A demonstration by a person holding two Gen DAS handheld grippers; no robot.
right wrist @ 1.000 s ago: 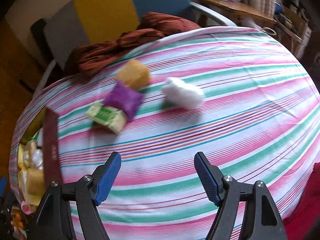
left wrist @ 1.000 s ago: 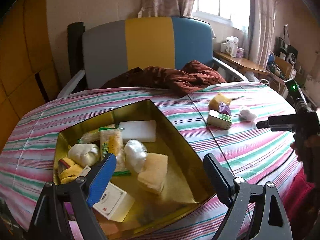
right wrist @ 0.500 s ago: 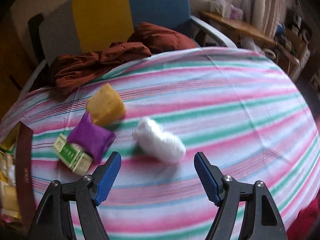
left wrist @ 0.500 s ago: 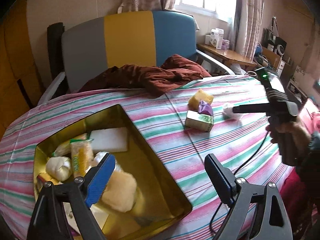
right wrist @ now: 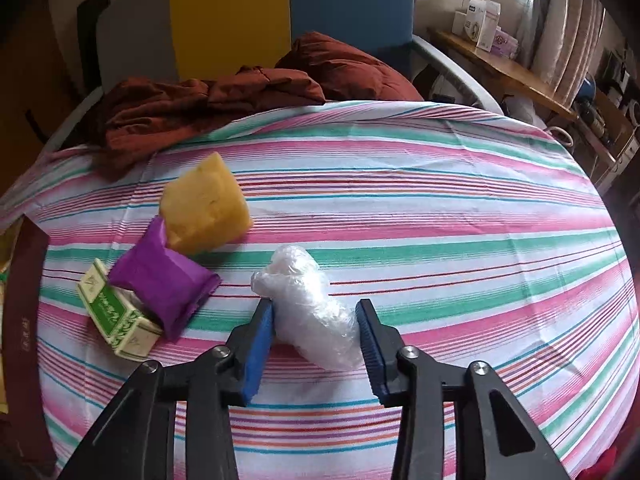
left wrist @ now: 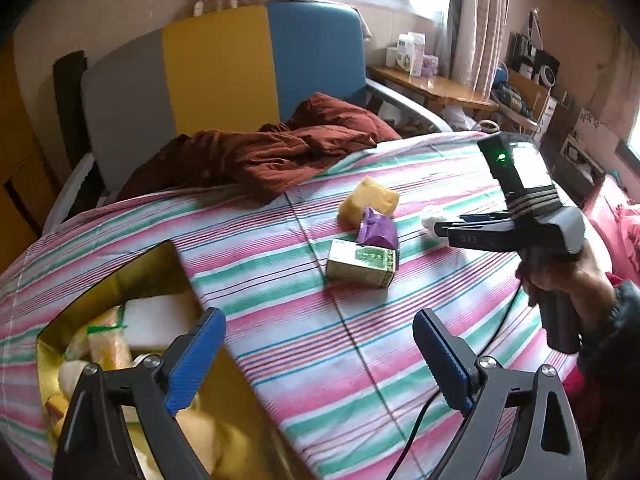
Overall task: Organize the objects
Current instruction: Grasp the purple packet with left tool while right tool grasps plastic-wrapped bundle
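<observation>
A white plastic-wrapped bundle (right wrist: pixel 308 304) lies on the striped tablecloth. My right gripper (right wrist: pixel 316 308) has its jaws closing around it, and both blue pads touch its sides. To its left sit a yellow sponge (right wrist: pixel 204 204), a purple packet (right wrist: pixel 164 280) and a green-and-white box (right wrist: pixel 116 320). In the left wrist view the right gripper (left wrist: pixel 440 228) reaches in from the right, held by a hand (left wrist: pixel 568 280). My left gripper (left wrist: pixel 318 320) hovers over the cloth beside the gold tin (left wrist: pixel 120 280), its jaws opening with nothing between them. The tin holds several sponges and packets.
A dark red blanket (left wrist: pixel 280 152) is bunched at the far edge of the table against a grey, yellow and blue chair back (left wrist: pixel 224 72). A cable (left wrist: pixel 420 420) trails near the front right. A wooden shelf (left wrist: pixel 432 84) with boxes stands by the window.
The right gripper closed in on the white bundle and brought its jaws onto it. The left gripper swung right, off the tin and toward the sponge, packet and box.
</observation>
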